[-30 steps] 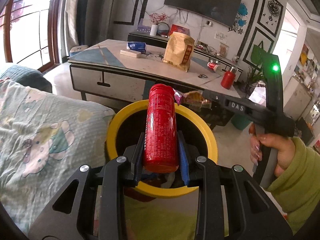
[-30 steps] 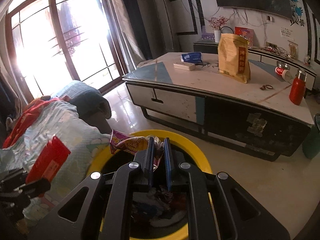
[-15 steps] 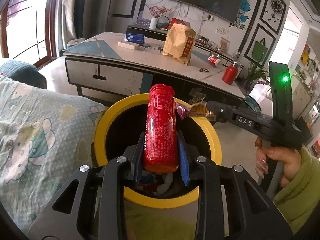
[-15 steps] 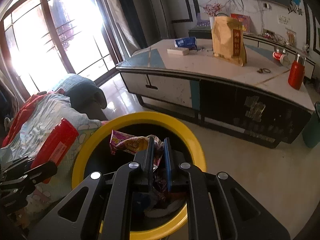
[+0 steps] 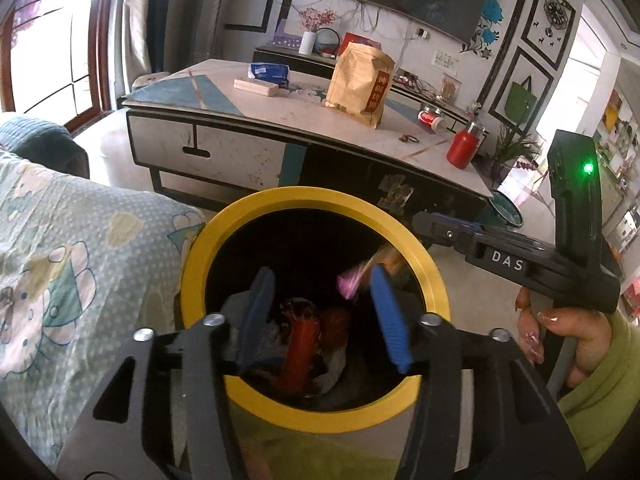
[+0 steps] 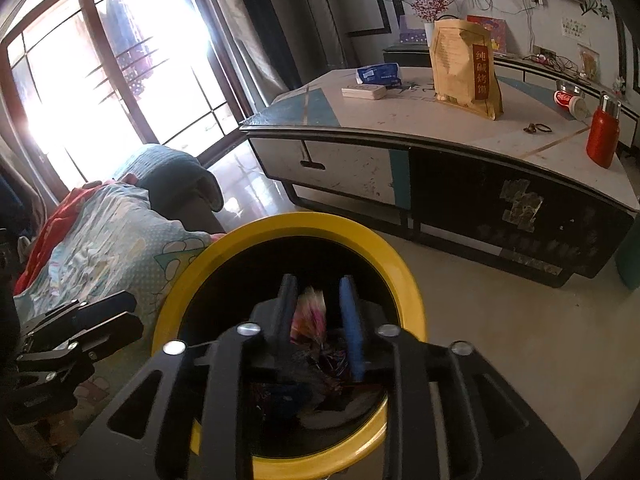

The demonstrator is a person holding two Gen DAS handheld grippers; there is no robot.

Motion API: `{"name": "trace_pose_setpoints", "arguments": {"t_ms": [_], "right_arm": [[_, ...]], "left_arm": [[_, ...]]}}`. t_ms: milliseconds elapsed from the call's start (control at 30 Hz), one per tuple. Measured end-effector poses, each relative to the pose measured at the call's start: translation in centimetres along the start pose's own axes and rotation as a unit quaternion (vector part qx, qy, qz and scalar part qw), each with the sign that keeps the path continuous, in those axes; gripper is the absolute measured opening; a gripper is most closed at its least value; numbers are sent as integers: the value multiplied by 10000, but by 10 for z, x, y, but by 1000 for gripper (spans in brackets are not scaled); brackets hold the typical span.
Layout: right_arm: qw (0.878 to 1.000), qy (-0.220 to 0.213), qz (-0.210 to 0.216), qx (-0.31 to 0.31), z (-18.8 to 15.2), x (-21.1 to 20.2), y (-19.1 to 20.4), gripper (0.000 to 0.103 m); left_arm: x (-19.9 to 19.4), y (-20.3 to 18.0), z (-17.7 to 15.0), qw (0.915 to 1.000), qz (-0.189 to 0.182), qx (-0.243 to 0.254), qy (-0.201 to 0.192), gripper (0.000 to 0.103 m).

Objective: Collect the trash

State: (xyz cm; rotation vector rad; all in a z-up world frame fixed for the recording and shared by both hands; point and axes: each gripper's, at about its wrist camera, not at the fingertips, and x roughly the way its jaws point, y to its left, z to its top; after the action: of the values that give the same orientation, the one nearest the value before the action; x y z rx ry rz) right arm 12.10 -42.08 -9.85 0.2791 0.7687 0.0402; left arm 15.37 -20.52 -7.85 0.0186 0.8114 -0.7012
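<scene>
A black trash bin with a yellow rim stands below both grippers and also shows in the right wrist view. My left gripper is open over the bin's mouth. A red can lies inside on other trash. My right gripper is open over the bin. A pink and orange snack wrapper, blurred, is between its fingers and inside the bin mouth; it also shows in the left wrist view.
A low table stands beyond the bin with a tan paper bag, a blue packet, a white box, a red flask and a tipped can. A patterned blanket covers the sofa at left.
Both grippers have opened. The red can has dropped from the left gripper into the bin. The wrapper has left the right gripper's fingers and is falling into the bin.
</scene>
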Motion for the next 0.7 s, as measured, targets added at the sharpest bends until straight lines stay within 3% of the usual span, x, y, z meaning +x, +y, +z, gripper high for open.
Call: {"name": "trace_pose_setpoints", "arguments": {"t_ms": [67, 133, 167, 300, 433, 700], "right_arm": [[10000, -11, 20, 9, 0, -2, 1, 35], [10000, -39, 28, 21, 0, -5, 1, 48], [10000, -62, 35, 26, 0, -7, 1, 50], [9999, -135, 17, 5, 1, -14, 5, 72], [9997, -246, -74, -8, 0, -24, 11, 87], [9987, -466, -211, 2, -4, -37, 26, 96]], "left_arm": [[-2, 1, 0, 10000, 12, -32, -20, 53], [-5, 4, 1, 10000, 45, -68, -44, 64], [-7, 5, 1, 9999, 59, -96, -68, 70], [-16, 10, 2, 9996, 130, -167, -162, 84], [-27, 17, 2, 9990, 256, -255, -263, 91], [-54, 36, 0, 9956, 534, -583, -498, 92]]}}
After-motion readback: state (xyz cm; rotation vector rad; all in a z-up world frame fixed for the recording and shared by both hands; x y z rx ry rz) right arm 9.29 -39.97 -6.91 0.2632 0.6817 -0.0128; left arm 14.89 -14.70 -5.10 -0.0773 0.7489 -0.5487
